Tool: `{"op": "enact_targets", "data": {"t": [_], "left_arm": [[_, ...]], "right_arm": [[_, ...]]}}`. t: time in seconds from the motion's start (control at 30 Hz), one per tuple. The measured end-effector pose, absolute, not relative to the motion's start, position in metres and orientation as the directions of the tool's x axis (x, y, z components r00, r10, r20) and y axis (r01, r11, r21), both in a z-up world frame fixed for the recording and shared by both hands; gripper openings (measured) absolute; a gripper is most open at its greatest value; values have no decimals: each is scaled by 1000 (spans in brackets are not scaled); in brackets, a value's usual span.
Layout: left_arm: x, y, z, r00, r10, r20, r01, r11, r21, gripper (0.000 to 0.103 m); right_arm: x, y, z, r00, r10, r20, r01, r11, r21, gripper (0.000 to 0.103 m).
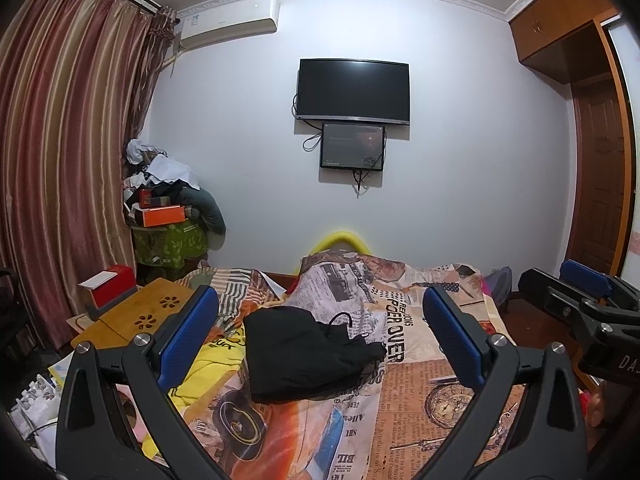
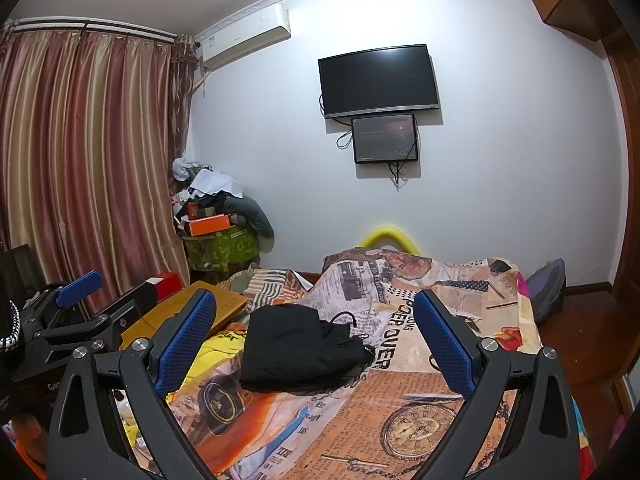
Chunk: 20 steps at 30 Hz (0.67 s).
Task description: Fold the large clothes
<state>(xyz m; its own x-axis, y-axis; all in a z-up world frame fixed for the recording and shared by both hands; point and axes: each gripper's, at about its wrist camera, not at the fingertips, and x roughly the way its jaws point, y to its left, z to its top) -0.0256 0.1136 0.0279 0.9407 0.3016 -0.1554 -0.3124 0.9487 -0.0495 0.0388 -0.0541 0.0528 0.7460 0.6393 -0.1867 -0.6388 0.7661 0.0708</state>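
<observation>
A black garment lies folded in a compact bundle on the bed's newspaper-print cover, with thin drawstrings trailing at its right side. My left gripper is held above the bed's near end, open, nothing between its blue pads; the garment is ahead of it. My right gripper is also open and empty, facing the same bundle. Each gripper appears at the edge of the other's view: the right one, the left one.
A yellow garment lies left of the black one. A wooden lap table with a red box stands off the bed's left. Curtains, a pile of boxes and clothes in the corner, wall screens, a wardrobe at right.
</observation>
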Motion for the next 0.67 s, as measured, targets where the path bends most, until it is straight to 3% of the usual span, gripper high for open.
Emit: {"op": "enact_targets", "data": {"t": [0.67], "left_arm": [[-27,121,26,935,314,-164,-328,943,-62,102]], "right_arm": [[41,-53,51,744,639,-196,-638,766,74,98]]}}
